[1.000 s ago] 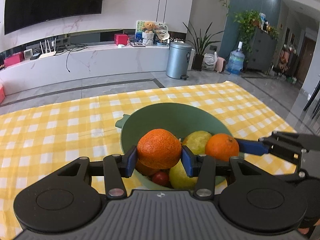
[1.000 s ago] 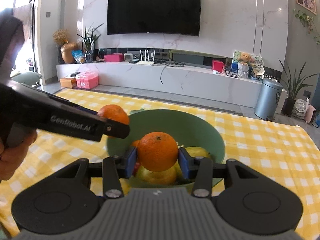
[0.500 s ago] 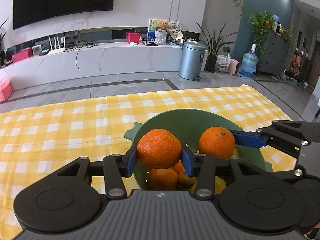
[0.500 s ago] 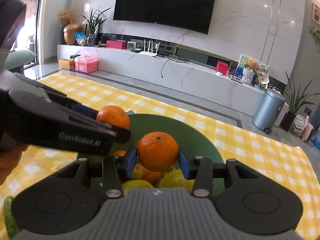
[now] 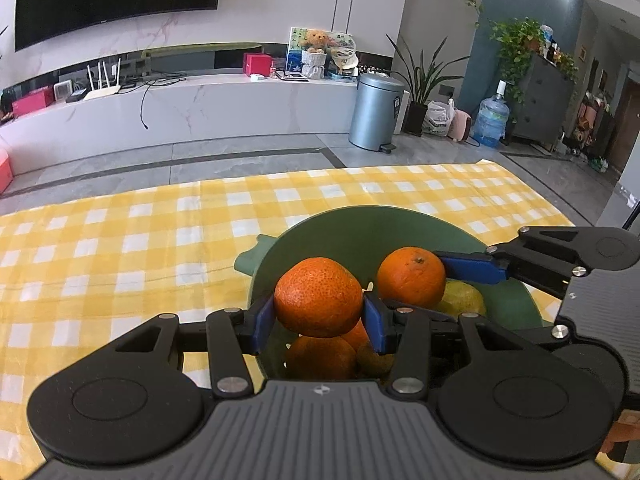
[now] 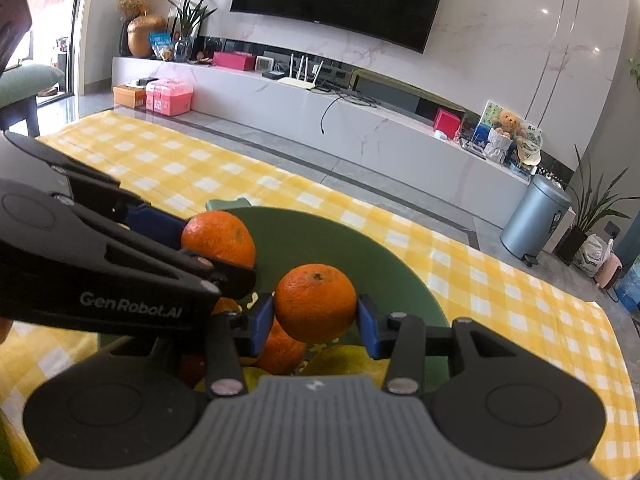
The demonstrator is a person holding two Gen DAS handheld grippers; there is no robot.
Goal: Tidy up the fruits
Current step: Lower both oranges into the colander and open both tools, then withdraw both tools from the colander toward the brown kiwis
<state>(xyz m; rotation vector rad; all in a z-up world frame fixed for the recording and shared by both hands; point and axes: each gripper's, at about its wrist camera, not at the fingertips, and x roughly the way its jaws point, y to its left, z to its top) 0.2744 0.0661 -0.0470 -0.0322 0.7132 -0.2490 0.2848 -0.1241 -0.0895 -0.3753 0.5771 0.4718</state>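
Observation:
A green bowl sits on a yellow checked tablecloth; it also shows in the right wrist view. My left gripper is shut on an orange above the bowl's near left rim. My right gripper is shut on a second orange, held over the bowl. In the left wrist view that second orange sits to the right, with the right gripper's blue pad beside it. More oranges and a yellow-green fruit lie in the bowl beneath.
The tablecloth spreads around the bowl on all sides. Beyond the table edge are a grey floor, a white TV bench and a metal bin. A person's hand shows at the far left of the right wrist view.
Both grippers have risen and tilted, each still holding its orange. The bowl has shifted right in the left wrist view, and the two oranges sit closer together.

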